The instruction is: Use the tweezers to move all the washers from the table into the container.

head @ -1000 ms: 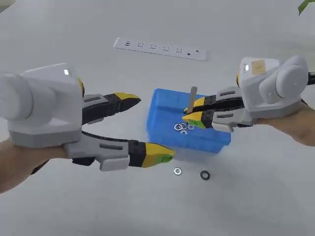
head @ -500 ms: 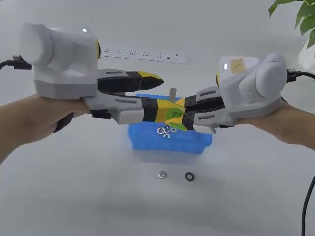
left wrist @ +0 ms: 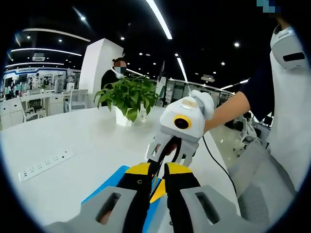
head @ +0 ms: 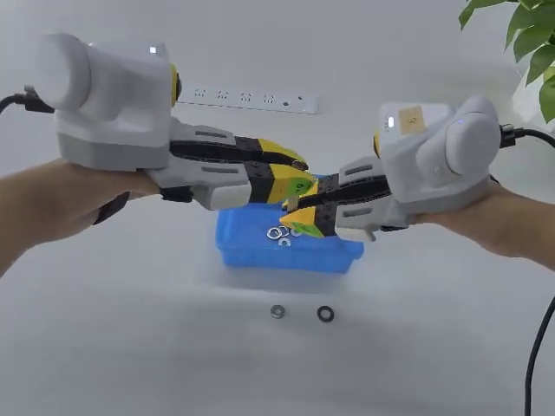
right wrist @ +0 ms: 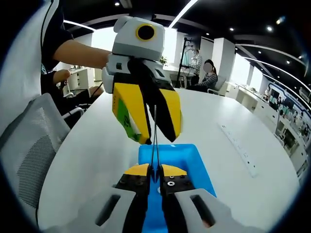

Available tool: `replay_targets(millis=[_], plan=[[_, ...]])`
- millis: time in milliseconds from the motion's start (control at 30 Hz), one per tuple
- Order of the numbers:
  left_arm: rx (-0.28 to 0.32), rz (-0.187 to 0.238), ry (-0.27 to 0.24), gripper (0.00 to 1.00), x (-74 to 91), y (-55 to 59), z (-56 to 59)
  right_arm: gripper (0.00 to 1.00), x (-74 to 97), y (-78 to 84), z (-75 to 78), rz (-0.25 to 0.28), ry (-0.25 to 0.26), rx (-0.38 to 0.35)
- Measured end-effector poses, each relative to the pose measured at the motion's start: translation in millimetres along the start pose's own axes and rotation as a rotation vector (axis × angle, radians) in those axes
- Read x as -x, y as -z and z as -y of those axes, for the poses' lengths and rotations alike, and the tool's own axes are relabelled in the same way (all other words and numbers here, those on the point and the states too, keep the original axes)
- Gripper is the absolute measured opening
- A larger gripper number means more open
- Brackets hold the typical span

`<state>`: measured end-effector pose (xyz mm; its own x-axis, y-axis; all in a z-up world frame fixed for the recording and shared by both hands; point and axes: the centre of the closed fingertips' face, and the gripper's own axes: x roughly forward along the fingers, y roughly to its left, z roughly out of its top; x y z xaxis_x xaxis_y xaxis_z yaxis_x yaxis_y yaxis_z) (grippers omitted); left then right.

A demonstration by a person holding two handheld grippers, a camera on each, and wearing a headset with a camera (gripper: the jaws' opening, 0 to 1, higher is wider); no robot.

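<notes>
The blue container (head: 251,253) sits mid-table with several washers (head: 279,234) inside. In front of it, on the table, lie a silver washer (head: 277,311) and a dark washer (head: 325,314). My right gripper (head: 293,222) hovers over the container, shut on the thin tweezers (right wrist: 154,145). The tweezers run from the right gripper (right wrist: 154,171) up between the jaws of the left gripper (right wrist: 158,140). My left gripper (head: 299,176) meets the right one tip to tip, with its jaws drawn in on the tweezers' other end. The left gripper (left wrist: 160,171) faces the right gripper's body.
A white power strip (head: 243,97) lies at the back of the table. Plant leaves (head: 512,30) reach in at the top right. A black cable (head: 538,347) trails from the right gripper along the right side. Bare white table surrounds the container.
My left gripper moved right to the right gripper's tips, and its wide-open jaws drew together around the tweezers. The right gripper stayed shut on the tweezers over the container.
</notes>
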<state>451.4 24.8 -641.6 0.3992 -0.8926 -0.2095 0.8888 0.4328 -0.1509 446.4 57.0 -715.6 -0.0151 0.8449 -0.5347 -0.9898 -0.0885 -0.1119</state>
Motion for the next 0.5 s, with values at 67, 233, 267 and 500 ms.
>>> replay_targets(millis=[67,233,267,500], plan=[[-0.003,0.006,0.005,0.11,1.2,-1.4,0.3,0.08,0.0,-1.0,0.0,0.003,-0.001,-0.002],[-0.114,0.002,0.000,0.08,2.3,-3.6,3.5,0.08,-1.0,-3.5,-1.6,0.002,-0.009,0.007],[-0.105,0.003,-0.003,0.07,1.8,-3.5,4.1,0.08,-1.2,-3.7,-1.7,0.001,-0.009,0.010],[-0.150,0.002,-0.024,0.05,-2.0,-6.7,4.6,0.10,0.4,-3.9,1.7,0.001,0.012,0.017]])
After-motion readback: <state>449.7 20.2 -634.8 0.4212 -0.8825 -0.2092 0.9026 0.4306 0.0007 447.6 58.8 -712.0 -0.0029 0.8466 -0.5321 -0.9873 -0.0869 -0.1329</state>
